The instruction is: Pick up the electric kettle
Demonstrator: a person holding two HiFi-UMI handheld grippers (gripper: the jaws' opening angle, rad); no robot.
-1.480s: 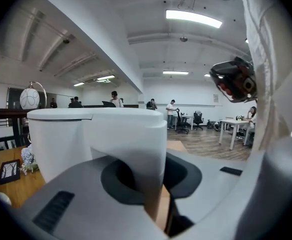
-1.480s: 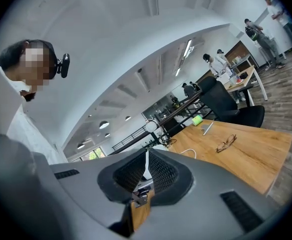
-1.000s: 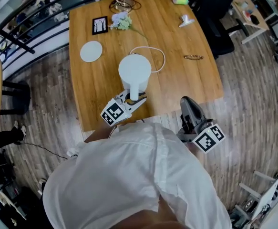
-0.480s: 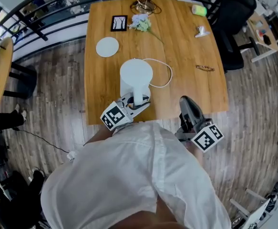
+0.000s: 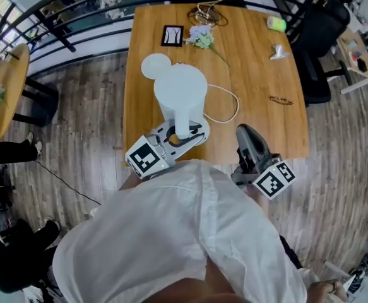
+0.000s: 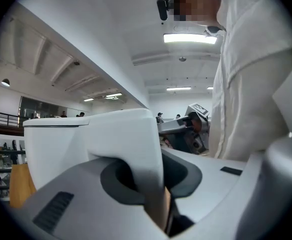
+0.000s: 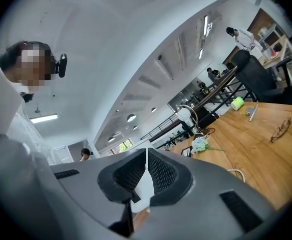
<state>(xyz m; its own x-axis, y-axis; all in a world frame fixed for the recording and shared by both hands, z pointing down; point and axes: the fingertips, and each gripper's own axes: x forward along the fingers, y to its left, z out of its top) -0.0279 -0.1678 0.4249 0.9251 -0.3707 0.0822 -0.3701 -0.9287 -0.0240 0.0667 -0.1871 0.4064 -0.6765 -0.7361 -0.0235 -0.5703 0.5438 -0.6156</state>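
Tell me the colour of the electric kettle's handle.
The kettle handle is plain white, seen best in the head view.

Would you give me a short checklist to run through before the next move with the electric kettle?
1. Grip of the left tool: ok; its jaws are closed on the white handle of the kettle.
2. Kettle upright: ok; its top edge looks level in the left gripper view.
3. Cord free: cannot tell; it loops on the table, and the kettle hides where it ends.
4. Position of the right tool: ok; shut, empty, near the table edge, apart from the kettle.
5. Clearance over the white disc: cannot tell; the kettle overlaps it in the head view.
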